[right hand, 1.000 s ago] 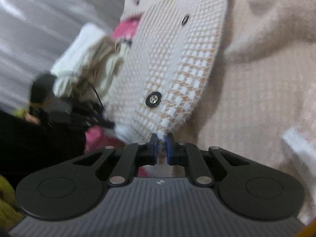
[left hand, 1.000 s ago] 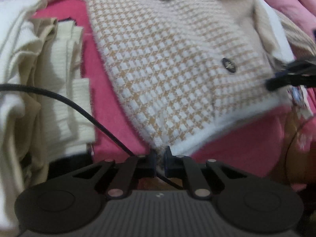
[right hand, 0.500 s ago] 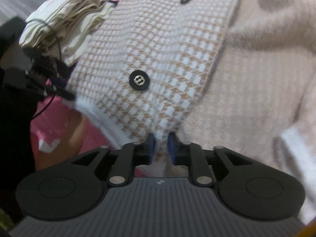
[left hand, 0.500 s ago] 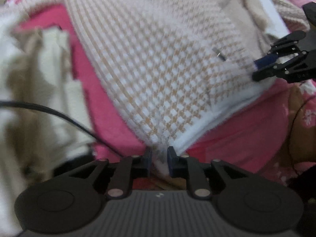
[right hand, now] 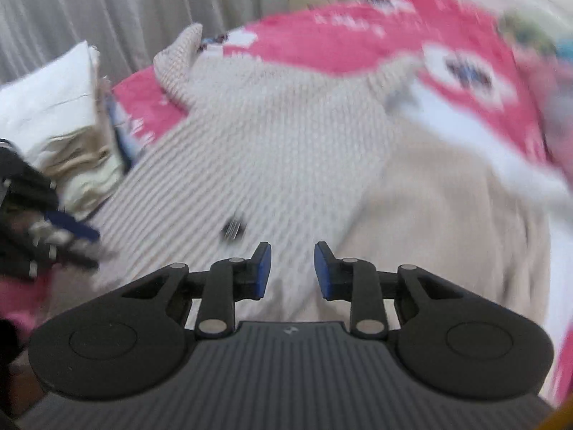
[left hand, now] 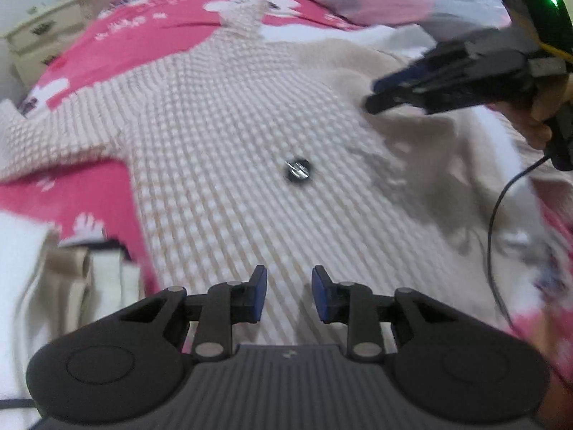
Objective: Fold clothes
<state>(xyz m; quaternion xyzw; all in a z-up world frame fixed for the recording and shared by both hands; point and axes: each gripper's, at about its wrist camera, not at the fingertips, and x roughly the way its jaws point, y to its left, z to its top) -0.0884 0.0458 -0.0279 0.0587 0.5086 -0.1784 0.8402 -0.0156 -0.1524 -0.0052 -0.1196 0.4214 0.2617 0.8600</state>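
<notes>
Just in front of the left gripper (left hand: 285,294) lies the checked knit cardigan (left hand: 229,150), spread flat on the pink bedspread (left hand: 143,25); a dark button (left hand: 297,170) sits a little further ahead of its fingers. To its left is a pile of cream folded clothes (left hand: 71,279). Further ahead on the right the right gripper (left hand: 379,98) hangs over the plain beige part of the cardigan, its cable (left hand: 497,215) hanging down. At the far left stands a pale dresser (left hand: 39,32). Both tools have their jaws apart, and between the fingers there is nothing. In the blurred right wrist view, the right gripper (right hand: 292,268) hovers over the cardigan (right hand: 279,143).
</notes>
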